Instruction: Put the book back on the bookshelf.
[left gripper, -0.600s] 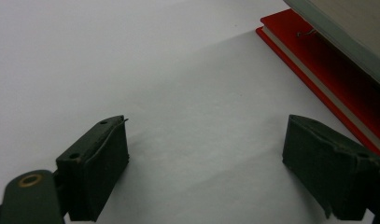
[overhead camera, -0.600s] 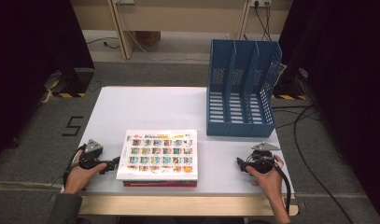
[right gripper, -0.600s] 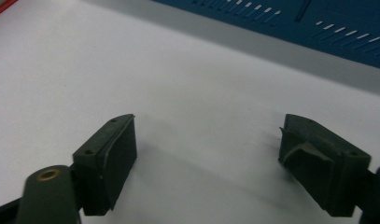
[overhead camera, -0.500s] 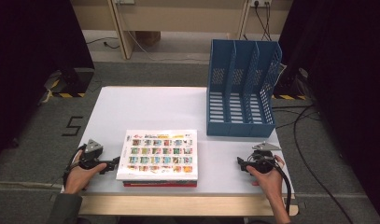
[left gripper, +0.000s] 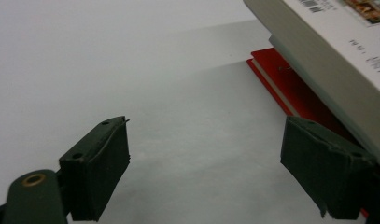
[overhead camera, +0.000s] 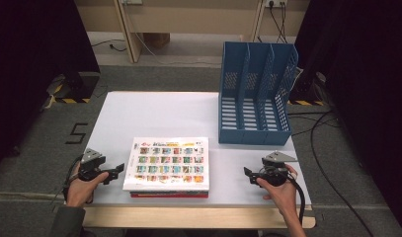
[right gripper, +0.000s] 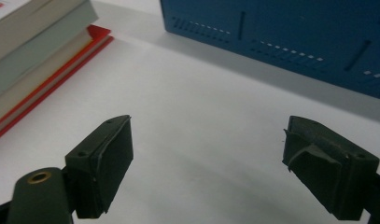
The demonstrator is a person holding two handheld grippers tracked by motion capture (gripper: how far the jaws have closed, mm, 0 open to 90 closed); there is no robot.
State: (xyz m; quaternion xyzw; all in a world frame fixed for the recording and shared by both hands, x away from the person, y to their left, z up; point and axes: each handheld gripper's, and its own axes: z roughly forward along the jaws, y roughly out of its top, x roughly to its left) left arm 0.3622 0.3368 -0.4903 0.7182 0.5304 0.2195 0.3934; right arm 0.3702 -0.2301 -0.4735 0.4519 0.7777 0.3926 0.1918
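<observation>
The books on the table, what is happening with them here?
A person holds a gripper in each hand beside a stack of books on the white table. The left gripper is open at the stack's left edge, touching nothing. The right gripper is open too, apart from the stack. A blue file rack stands behind, empty.

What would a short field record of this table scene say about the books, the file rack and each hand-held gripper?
books: stack near the table's front edge, picture-grid cover on top, red book at the bottom
file rack: blue, upright, at the back right
left hand-held gripper: open, beside the stack's left edge
right hand-held gripper: open, apart from the stack
</observation>
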